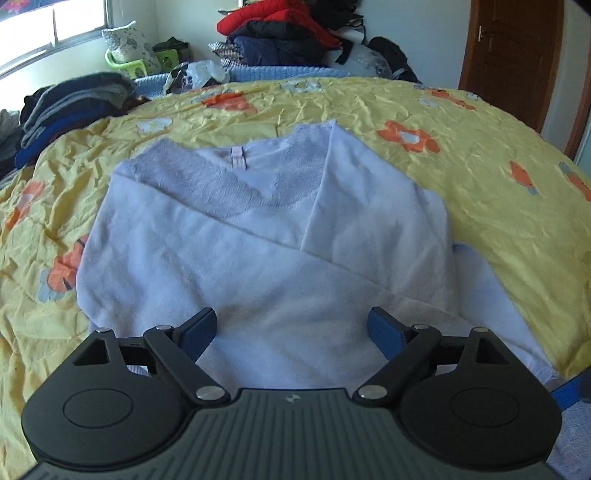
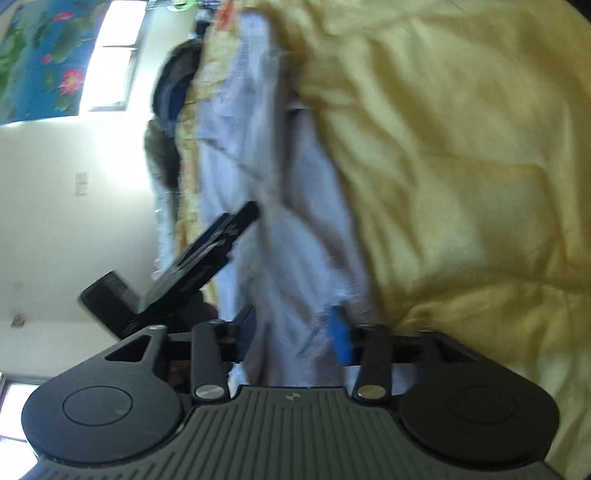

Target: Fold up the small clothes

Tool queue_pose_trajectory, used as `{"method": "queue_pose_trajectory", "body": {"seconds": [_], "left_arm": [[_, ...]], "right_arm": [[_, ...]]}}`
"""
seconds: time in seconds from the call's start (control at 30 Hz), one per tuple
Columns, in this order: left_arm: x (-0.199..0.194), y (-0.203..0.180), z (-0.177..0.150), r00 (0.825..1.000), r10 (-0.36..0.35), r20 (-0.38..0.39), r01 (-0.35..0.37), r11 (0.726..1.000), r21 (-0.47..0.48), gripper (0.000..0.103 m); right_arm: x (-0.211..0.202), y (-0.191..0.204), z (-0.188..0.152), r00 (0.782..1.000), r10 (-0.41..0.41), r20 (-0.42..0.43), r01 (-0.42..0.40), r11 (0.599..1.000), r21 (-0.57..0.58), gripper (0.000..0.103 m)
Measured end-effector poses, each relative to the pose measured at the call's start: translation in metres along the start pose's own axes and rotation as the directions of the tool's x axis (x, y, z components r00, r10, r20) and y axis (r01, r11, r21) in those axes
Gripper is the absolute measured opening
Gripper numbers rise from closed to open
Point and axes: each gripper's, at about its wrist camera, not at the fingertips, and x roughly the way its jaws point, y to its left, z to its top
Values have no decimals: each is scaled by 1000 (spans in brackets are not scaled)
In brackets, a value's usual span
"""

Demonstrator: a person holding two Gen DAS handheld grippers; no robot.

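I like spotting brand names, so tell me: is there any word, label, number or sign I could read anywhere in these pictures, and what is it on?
No readable text anywhere.
Small pink tag inside the neckline of the white top: too small to read.
Small pale emblem on the left gripper's grey body: a symbol, no letters.
Matching emblem on the right gripper: also no letters.
Yellow floral bedsheet: flowers only.

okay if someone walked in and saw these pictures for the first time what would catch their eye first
Probably the pale lilac top, spread out mid-fold in the middle of the yellow flowered bedspread. Behind it, a heap of clothes with a red jacket on top rises at the far edge of the bed. The left gripper hangs open over the top's near hem.
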Motion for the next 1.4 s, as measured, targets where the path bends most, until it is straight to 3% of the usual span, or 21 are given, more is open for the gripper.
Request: {"method": "queue_pose_trajectory", "body": {"seconds": [0.07, 0.13, 0.2, 0.23, 0.27, 0.33, 0.4, 0.53, 0.63, 0.73, 0.83, 0.9, 0.93, 1.1, 1.13, 1.23, 1.33, 1.4], "left_arm": [[-2, -1, 7, 999, 21, 33, -22, 999, 39, 90], [3, 8, 17, 996, 66, 54, -68, 997, 29, 90], [13, 29, 29, 995, 90, 52, -88, 996, -32, 90], [21, 42, 35, 995, 89, 37, -86, 994, -70, 90], [30, 56, 39, 996, 87, 18, -84, 991, -100, 90], [50, 81, 41, 991, 130, -30, -133, 980, -151, 90], [52, 98, 42, 994, 109, -10, -109, 972, -210, 90], [34, 103, 47, 995, 94, 20, -84, 953, -291, 90], [27, 95, 51, 995, 87, 49, -72, 964, -255, 90], [37, 91, 53, 991, 131, 9, -126, 970, -206, 90], [52, 99, 44, 989, 139, -44, -145, 965, -217, 90], [54, 98, 34, 987, 158, -15, -158, 971, -179, 94], [54, 97, 31, 987, 162, 0, -159, 972, -174, 95], [53, 92, 29, 982, 186, 19, -180, 968, -173, 98], [49, 91, 30, 980, 196, 11, -191, 966, -174, 98], [22, 77, 26, 974, 226, 25, -219, 961, -168, 97], [-18, 50, 7, 977, 200, 71, -186, 967, -175, 97], [-36, 28, -9, 983, 160, 86, -146, 978, -150, 98]], "right_arm": [[-2, 7, -7, 998, 52, -25, -53, 998, -44, 62], [2, 7, -13, 998, 33, -62, -38, 996, -78, 63], [8, -1, -20, 995, -47, -91, 39, 996, -84, 58], [8, -8, -25, 995, -41, -91, 34, 996, -79, 49], [5, -13, -29, 996, -29, -86, 25, 998, -57, 47], [2, -18, -32, 995, -24, -95, 22, 1000, -17, 46], [-1, -14, -27, 994, -21, -108, 23, 1000, 10, 50], [-10, 20, 15, 993, 115, -21, -116, 993, -23, 58], [-2, 43, 65, 977, 205, 60, -204, 979, -23, 79], [27, 56, 111, 978, 183, 101, -183, 983, -11, 78], [54, 52, 149, 991, 79, 111, -82, 996, 21, 77], [64, 40, 160, 994, 17, 109, -23, 998, 54, 76], [64, 33, 161, 994, 4, 113, -13, 997, 77, 64], [62, 21, 158, 993, 13, 120, -24, 995, 92, 54], [60, 28, 154, 992, -3, 126, -5, 998, 69, 63], [56, 65, 133, 993, 6, 114, 6, 995, -104, 75], [55, 95, 99, 999, 25, 30, -17, 964, -264, 75], [58, 102, 81, 1000, 26, -7, -27, 954, -299, 74]]}}
